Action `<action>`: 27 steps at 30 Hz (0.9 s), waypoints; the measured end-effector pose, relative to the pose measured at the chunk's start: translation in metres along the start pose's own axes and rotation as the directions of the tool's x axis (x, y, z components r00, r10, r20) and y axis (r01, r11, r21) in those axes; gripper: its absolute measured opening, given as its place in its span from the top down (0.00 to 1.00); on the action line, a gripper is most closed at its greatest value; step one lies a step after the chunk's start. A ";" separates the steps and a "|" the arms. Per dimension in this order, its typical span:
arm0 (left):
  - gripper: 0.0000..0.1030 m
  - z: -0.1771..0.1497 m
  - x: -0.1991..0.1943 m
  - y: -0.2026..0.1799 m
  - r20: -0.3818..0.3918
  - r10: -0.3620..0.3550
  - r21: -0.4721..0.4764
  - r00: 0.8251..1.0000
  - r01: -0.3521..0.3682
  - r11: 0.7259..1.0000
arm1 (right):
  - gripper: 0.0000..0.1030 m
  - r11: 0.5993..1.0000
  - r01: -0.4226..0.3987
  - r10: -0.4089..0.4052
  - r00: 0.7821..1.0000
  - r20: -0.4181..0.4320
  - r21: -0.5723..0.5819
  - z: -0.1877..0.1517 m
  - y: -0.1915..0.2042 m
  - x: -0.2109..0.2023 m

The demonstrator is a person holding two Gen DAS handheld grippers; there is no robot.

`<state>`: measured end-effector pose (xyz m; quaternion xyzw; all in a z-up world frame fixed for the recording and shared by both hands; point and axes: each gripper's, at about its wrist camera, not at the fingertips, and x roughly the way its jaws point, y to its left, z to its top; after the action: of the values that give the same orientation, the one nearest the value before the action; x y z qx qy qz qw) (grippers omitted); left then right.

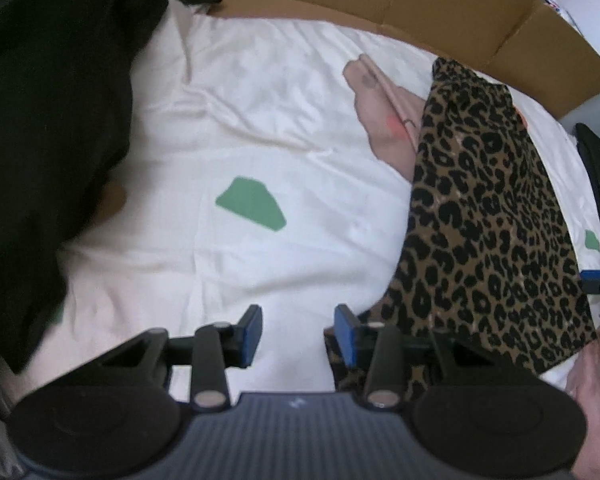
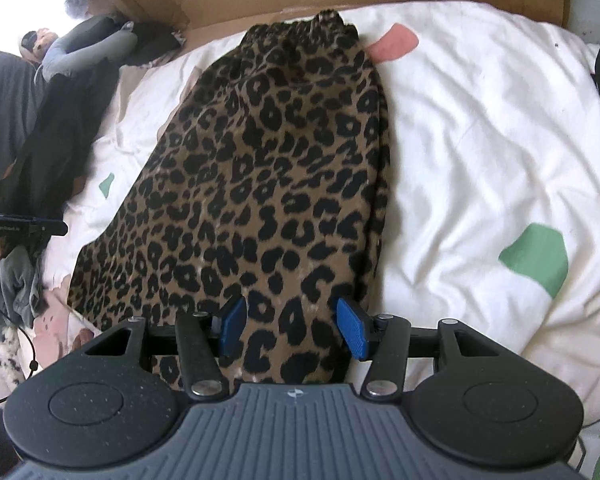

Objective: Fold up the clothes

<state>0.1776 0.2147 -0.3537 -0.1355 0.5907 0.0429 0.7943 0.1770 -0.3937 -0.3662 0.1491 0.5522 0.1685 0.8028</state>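
Lying flat: soft leopard-print skirt (image 2: 260,168) on rumpled white duvet (image 2: 480,140).

Soft cloth everywhere, we're seeing

We're looking at a matt, woven leopard-print garment (image 2: 268,168) lying on a crumpled white cotton-like sheet (image 2: 480,140), with rough brown cardboard (image 1: 440,4) behind.

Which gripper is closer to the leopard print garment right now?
Right. The right gripper hangs directly over the near end of the leopard print garment, jaws apart. The left gripper is over the white bedding at the garment's edge, jaws open, nothing between them.
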 end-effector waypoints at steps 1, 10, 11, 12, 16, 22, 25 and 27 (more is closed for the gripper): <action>0.59 -0.002 0.001 0.001 -0.008 -0.001 0.001 1.000 0.001 1.000 | 0.44 1.000 -0.004 0.004 1.000 -0.002 0.003 -0.002 -0.001 0.000; 0.62 -0.015 0.009 0.004 -0.038 -0.034 -0.034 0.999 0.033 0.999 | 0.45 0.997 -0.073 0.073 0.997 -0.008 0.001 -0.010 -0.004 -0.004; 0.62 -0.017 0.010 0.003 -0.043 -0.038 -0.029 0.998 0.036 0.999 | 0.45 0.997 -0.078 0.078 0.997 -0.009 0.000 -0.011 -0.003 -0.003; 0.62 -0.019 0.012 0.002 -0.048 -0.040 -0.026 0.998 0.039 0.999 | 0.45 0.997 -0.081 0.081 0.997 -0.010 -0.001 -0.011 -0.003 -0.003; 0.62 -0.025 0.015 0.001 -0.066 -0.062 -0.027 0.996 0.060 0.998 | 0.45 1.000 -0.019 0.019 1.000 -0.022 -0.002 -0.009 -0.010 -0.004; 0.62 -0.039 0.026 0.000 -0.117 -0.092 -0.031 0.989 0.089 0.996 | 0.45 0.999 -0.014 0.017 0.997 -0.069 0.051 -0.018 -0.027 -0.002; 0.62 -0.046 0.031 0.002 -0.128 -0.093 -0.046 0.987 0.088 0.995 | 0.45 0.996 -0.035 0.042 0.995 -0.089 0.080 -0.023 -0.030 0.003; 0.62 -0.049 0.033 0.004 -0.130 -0.098 -0.058 0.987 0.091 0.994 | 0.47 0.992 -0.052 0.063 0.994 -0.093 0.111 -0.024 -0.034 0.006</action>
<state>0.1415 0.2025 -0.3990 -0.1866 0.6339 0.0114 0.7505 0.1601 -0.4200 -0.3937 0.2001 0.5941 0.1682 0.7607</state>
